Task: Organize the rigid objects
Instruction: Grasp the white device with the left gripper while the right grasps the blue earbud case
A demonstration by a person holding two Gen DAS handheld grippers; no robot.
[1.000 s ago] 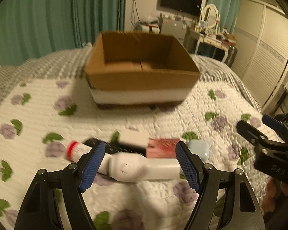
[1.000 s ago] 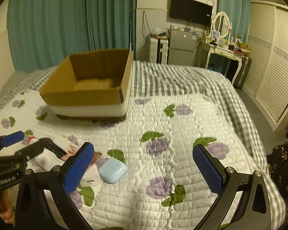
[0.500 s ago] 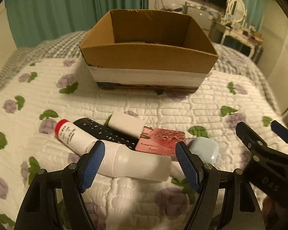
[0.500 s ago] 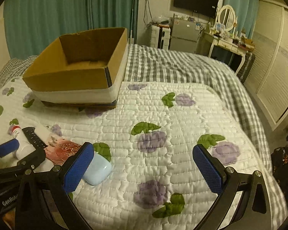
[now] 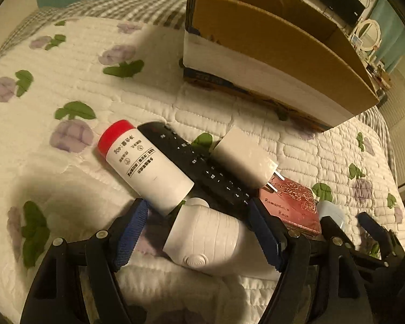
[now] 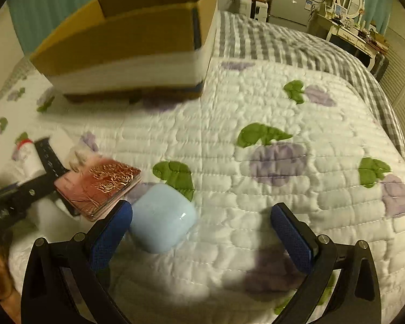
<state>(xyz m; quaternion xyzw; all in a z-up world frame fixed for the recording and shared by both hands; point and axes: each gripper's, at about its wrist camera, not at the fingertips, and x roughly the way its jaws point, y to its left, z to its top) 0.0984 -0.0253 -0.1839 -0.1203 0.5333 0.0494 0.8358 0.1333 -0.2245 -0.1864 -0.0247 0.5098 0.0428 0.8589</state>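
My left gripper is spread wide around a white plastic device lying on the bed quilt. Its long axis runs across the gap between my fingers, and its narrower neck end points up toward the pile; neither pad is touching it as far as I can tell.

Just past it there's a white bottle with a red cap, lying on its side, cap pointing up-left, away from me. Snug against that is a black remote on the same diagonal, and a white charger plug rests partly on the remote, prongs pointing down-right toward a red rose-patterned box.

My right gripper is also wide open, holding nothing. A light blue earbud case sits on the quilt between the fingers, right by the left pad; can't tell if they touch. The rose box is just to its left.

The open cardboard box sits farther back on the bed.
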